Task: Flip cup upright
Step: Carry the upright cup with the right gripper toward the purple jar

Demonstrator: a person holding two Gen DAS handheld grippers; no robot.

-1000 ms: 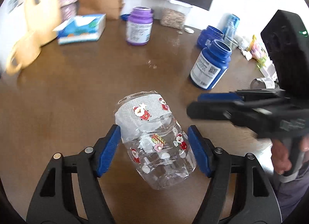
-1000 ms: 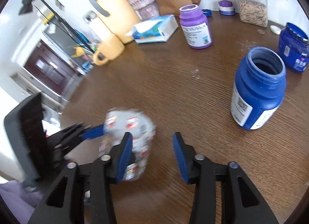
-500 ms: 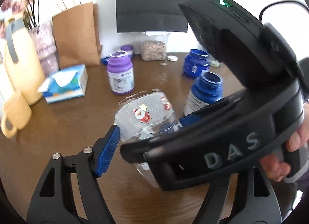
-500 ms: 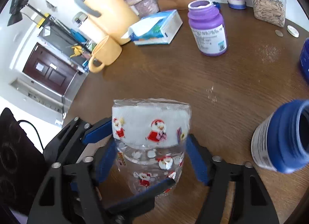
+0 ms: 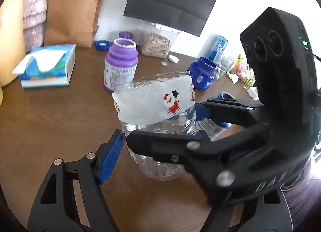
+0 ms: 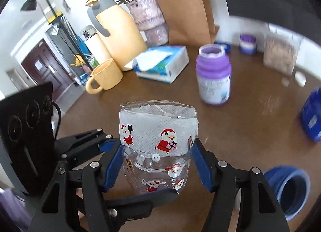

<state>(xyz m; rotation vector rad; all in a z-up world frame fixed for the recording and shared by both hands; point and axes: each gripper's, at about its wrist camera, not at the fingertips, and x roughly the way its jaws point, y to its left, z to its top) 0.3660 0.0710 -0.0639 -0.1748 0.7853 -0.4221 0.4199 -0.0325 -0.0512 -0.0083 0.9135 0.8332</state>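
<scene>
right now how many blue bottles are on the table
2, both open-topped. One blue bottle stands at the back right of the table, beyond the Santa cup. The other blue bottle stands close by on the right, partly hidden. More may be hidden.

Purple bottle (image 6: pixel 213 78) stands open on the worktop (image 6: pixel 250 127). Tissue box (image 6: pixel 162 63) just left of it. Yellow mug (image 6: pixel 105 76) further left; brown paper bag (image 6: pixel 186 9) behind.
</scene>
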